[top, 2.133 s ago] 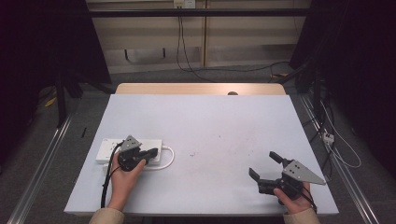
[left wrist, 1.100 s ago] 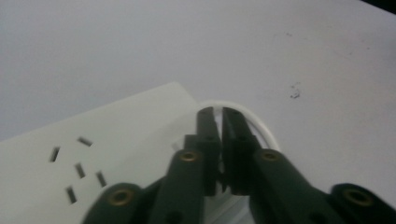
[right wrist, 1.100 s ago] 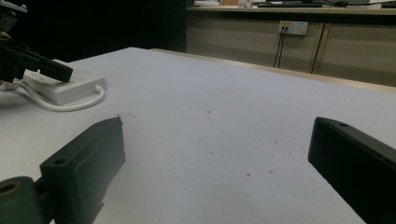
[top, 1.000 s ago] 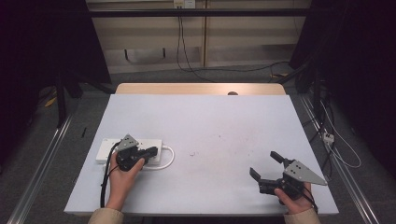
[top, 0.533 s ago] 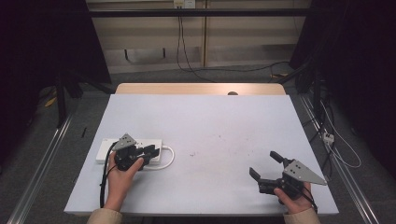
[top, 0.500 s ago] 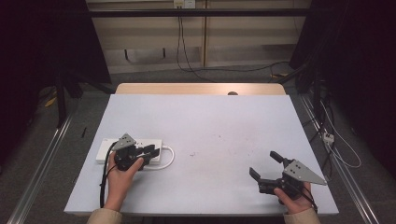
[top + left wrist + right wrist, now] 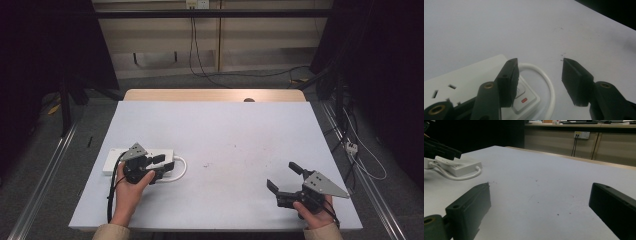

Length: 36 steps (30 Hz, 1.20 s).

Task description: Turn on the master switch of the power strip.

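Two spread jaws on our left gripper (image 7: 537,82) straddle the power strip's (image 7: 469,80) switch end; its long axis runs leftward. Our right gripper (image 7: 286,181), also spread, sits well apart.

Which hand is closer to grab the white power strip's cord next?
Probably the left. The left gripper hangs open right over the white power strip, beside its looped cord. The right gripper sits open far across the table.

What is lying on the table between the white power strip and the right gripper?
Nothing: in the high view, only bare table separates the power strip from the right gripper.
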{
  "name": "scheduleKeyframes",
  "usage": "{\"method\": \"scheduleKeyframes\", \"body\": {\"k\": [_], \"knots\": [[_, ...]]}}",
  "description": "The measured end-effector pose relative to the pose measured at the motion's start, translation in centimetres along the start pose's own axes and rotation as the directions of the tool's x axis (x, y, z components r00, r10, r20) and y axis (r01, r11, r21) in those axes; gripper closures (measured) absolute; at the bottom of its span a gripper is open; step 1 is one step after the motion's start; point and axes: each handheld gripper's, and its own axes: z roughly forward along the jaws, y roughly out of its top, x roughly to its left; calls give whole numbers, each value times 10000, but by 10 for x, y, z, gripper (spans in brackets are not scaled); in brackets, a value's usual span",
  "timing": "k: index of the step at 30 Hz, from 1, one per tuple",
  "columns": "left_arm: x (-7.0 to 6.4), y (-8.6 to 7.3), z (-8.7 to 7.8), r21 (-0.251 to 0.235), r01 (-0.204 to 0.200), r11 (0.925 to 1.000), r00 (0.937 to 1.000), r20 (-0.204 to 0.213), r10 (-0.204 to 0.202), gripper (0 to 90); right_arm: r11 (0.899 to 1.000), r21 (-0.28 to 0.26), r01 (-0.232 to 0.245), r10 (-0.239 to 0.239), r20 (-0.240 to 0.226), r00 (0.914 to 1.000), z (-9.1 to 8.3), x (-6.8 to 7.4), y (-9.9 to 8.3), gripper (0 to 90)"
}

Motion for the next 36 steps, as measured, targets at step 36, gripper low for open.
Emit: {"method": "scheduleKeyframes", "body": {"k": [36], "knots": [[-5,-4,-25,42,-377,9993,9992,128,376,112,10000,-6,-42,42,-74,10000,2,1,1,35]]}}
